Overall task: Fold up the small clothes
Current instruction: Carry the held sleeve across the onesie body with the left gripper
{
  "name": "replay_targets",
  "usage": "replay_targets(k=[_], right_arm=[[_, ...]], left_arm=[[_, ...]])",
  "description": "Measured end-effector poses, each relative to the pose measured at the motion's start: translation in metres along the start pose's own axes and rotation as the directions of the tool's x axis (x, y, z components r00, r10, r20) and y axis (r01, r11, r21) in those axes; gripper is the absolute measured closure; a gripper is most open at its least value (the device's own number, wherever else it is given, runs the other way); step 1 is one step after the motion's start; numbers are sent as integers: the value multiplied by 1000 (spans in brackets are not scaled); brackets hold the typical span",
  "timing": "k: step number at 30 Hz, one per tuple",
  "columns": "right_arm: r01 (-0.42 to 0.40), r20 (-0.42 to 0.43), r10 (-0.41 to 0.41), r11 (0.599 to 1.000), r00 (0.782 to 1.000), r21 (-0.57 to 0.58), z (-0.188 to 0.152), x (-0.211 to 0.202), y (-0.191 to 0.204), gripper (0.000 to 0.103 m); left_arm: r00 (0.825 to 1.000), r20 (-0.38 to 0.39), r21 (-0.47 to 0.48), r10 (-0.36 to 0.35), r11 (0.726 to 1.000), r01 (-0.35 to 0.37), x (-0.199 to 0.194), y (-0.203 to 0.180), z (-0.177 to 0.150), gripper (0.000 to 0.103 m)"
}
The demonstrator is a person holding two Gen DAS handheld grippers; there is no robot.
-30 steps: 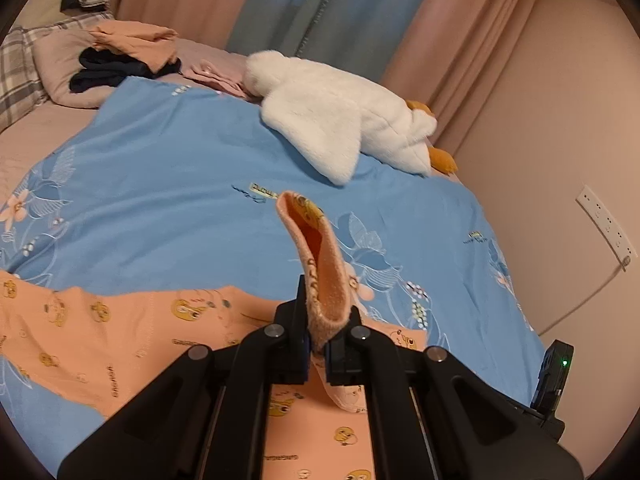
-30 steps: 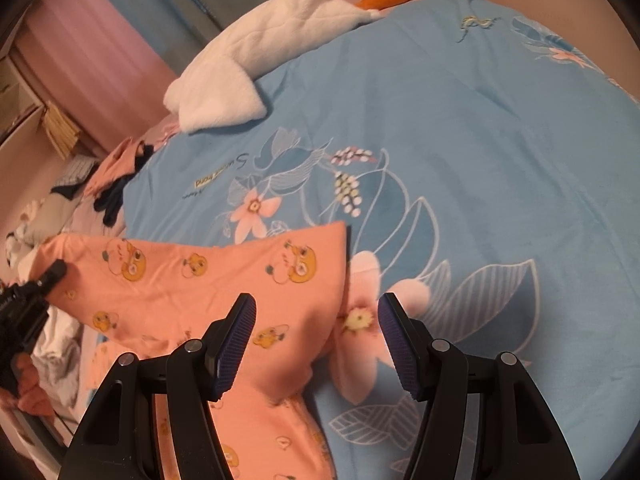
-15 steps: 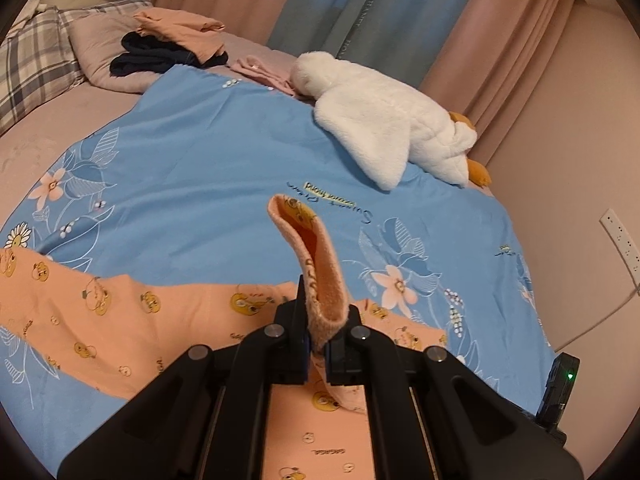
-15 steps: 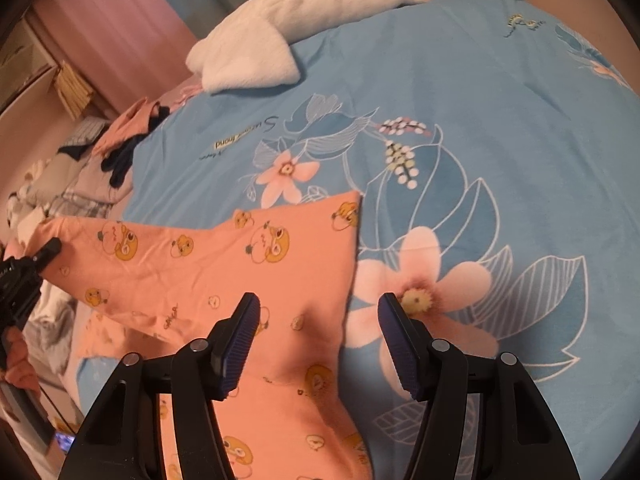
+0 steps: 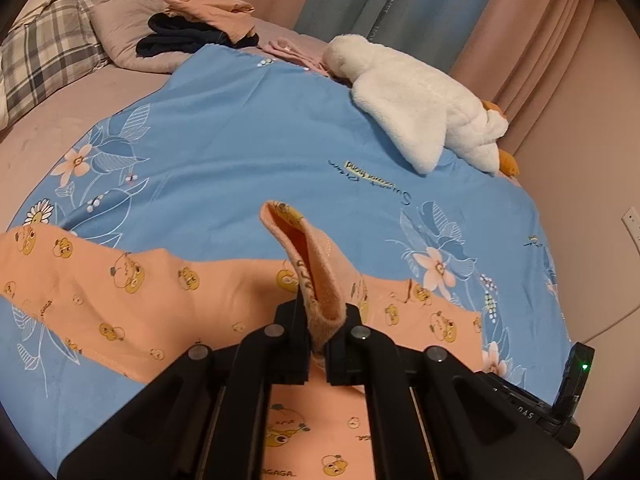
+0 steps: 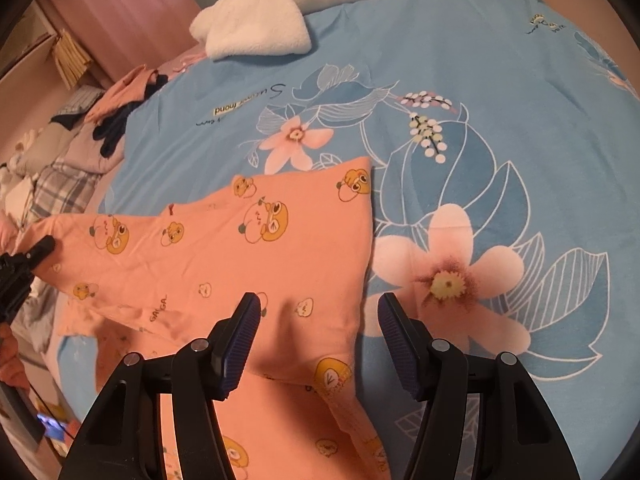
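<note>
An orange garment with yellow cartoon prints (image 5: 120,292) lies spread on the blue floral blanket (image 5: 240,128). My left gripper (image 5: 326,330) is shut on a raised fold of this garment, which sticks up between the fingers. In the right wrist view the same garment (image 6: 248,248) lies flat, its corner toward the pink flower. My right gripper (image 6: 316,344) is open and empty, just above the garment's right edge. The left gripper also shows at the far left of the right wrist view (image 6: 24,264), holding the cloth's far end.
A white plush duck (image 5: 420,100) lies at the blanket's far side. Folded orange and dark clothes (image 5: 200,24) sit on a pillow, with a plaid pillow (image 5: 44,64) at far left. A wall with a socket (image 5: 632,224) is on the right.
The left gripper has carried the held fold back and left, so more garment and blanket show. The right gripper has moved lower over the garment's right edge, still open.
</note>
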State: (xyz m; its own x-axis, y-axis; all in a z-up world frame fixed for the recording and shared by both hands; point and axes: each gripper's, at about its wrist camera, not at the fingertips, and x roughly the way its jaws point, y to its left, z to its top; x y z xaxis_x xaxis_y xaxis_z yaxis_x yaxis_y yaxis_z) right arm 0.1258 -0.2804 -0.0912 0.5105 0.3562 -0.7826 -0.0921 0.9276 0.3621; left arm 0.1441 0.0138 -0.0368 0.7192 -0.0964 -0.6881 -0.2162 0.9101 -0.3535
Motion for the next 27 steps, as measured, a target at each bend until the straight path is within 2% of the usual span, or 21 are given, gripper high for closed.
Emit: replay_targets(k=[6,7,8,10,12,19,27], right_arm=[[19,-20,-19,1000,1000,-20,-3,7,4,53],[22,-24,-22,1000,999,-23,-3,8,5,62],[26,-29,-27,999,999,-27,-4,10,5,66],[52,-34,-53,998,998,-35,-5,13,6,84],[73,-21,-74,997,997,-39,-5,12,6,95],[58,23,-58,998,998,-26,-3,-2,0,97],[57,-6,-57,998,998,-10,-4,4,-1,97]], left_arm=[[1000,-7,-9,15,1000,-15,1,7,-3,99],[1000,-7,-11,17,1000,-17,1,8,-3,99],[1000,-7,-11,19,1000,-19,1,9,-3,99],[1000,-9,-14,20,1000,-20,0,9,-4,99],[1000,-12,-16,21,1000,-21,-1,10,-3,99],[999,-13,-14,46,999,-46,-3,14,-6,99],[992,-69,-8,106,994,-107,17,30,-23,99]])
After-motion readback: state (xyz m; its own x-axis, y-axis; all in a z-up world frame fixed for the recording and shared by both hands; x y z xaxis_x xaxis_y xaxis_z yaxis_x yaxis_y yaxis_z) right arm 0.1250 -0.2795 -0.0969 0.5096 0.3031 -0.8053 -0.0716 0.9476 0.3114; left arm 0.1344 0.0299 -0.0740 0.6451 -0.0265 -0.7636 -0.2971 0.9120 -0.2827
